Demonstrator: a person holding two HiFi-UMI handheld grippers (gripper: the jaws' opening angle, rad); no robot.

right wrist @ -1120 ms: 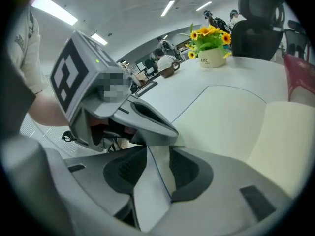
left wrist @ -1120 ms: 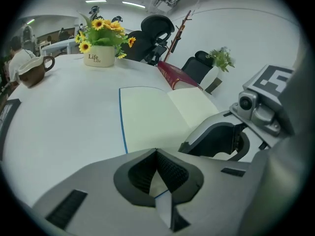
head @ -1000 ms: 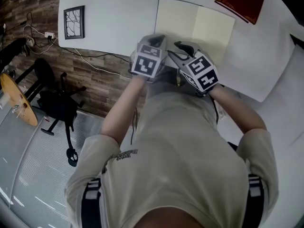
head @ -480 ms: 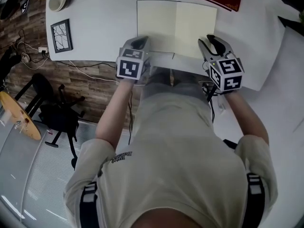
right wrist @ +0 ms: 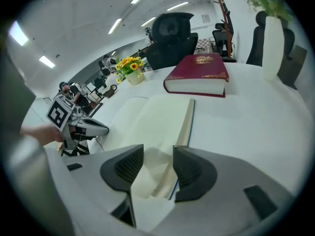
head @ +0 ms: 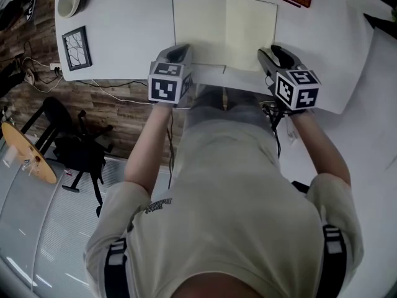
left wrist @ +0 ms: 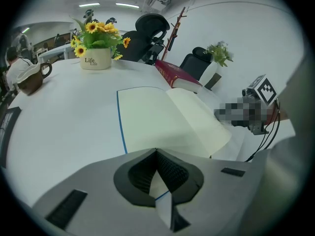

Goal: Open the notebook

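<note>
The notebook (head: 224,30) lies open and flat on the white table (head: 124,23), just in front of both grippers. The left gripper (left wrist: 156,154) has its jaws pressed together on the notebook's near left corner, pinching a thin sheet with a blue edge. The right gripper (right wrist: 158,154) has just been opening its jaws. They stand apart with the near right edge of the pages between them, not squeezed. A red book (right wrist: 199,75) lies past the notebook, ahead of the right gripper. A pot of yellow flowers (left wrist: 96,58) stands far ahead of the left gripper.
</note>
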